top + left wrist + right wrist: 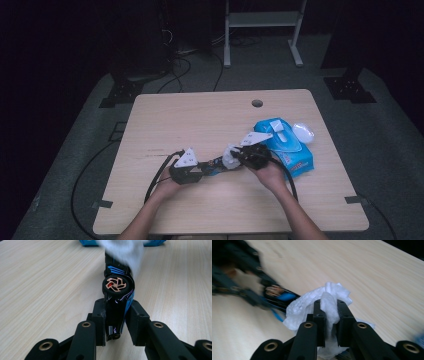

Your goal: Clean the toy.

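High view: left gripper clamps a toy car steady, so right gripper, pinching a white wipe, can rub it.

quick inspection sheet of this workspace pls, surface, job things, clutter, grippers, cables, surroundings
surface: light wooden table, round hole near its far edge
job's things: black and blue toy car with a copper-coloured wheel, clamped side-on; crumpled white wipe against the car's far end
clutter: blue wipes pack at the right, flap open; a small clear lid-like piece beside it
grippers: left gripper shut on the toy car; right gripper shut on the wipe
cables: a black cable trails from the left gripper, more lie on the floor behind the table
surroundings: dark room, grey floor, white frame legs beyond the table
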A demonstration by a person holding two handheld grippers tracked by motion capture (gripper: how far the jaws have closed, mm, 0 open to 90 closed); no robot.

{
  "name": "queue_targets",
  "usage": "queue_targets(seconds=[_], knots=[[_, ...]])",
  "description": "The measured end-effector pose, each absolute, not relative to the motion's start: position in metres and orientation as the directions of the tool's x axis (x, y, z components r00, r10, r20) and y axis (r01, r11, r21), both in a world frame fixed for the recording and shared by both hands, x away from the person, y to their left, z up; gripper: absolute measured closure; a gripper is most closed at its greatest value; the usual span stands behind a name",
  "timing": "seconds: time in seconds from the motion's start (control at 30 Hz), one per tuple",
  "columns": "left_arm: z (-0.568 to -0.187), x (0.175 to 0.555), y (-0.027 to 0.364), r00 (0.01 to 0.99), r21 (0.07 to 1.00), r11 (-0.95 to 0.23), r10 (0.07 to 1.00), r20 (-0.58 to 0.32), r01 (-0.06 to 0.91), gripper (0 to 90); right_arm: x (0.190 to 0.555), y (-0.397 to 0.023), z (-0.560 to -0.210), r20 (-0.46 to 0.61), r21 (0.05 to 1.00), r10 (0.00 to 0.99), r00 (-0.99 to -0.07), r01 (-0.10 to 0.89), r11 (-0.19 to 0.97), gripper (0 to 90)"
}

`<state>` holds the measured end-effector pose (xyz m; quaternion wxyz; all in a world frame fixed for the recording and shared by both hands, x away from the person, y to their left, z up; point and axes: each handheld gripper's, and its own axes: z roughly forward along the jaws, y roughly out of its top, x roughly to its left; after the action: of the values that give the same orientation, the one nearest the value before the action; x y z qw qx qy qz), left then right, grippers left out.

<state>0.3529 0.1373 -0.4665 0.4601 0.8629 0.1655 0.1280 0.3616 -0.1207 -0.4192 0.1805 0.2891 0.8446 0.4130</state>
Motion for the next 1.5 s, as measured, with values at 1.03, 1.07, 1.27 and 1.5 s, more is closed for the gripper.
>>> queue_targets(seconds=[1.03,1.07,1.27,1.5], knots=[[-0.467,0.353,0.141,0.918,0.839,-0.519,0.392,0.064,0.163,70.4,0.36,-0.094,-0.419,-0.099,0.791,0.572,-0.814,0.284,0.541,79.8],[-0.467,0.354,0.142,0.919,0.84,-0.517,0.391,0.059,0.166,70.4,0.359,-0.091,-0.419,-0.11,0.787,0.565,-0.818,0.275,0.552,79.8],[-0.467,0.354,0.143,0.918,0.841,-0.515,0.393,0.056,0.169,70.5,0.37,-0.121,-0.417,-0.122,0.786,0.642,-0.757,0.321,0.528,79.8],[-0.468,0.355,0.143,0.915,0.847,-0.502,0.399,0.051,0.172,70.4,0.372,-0.154,-0.421,-0.076,0.787,0.701,-0.709,0.389,0.479,79.8]])
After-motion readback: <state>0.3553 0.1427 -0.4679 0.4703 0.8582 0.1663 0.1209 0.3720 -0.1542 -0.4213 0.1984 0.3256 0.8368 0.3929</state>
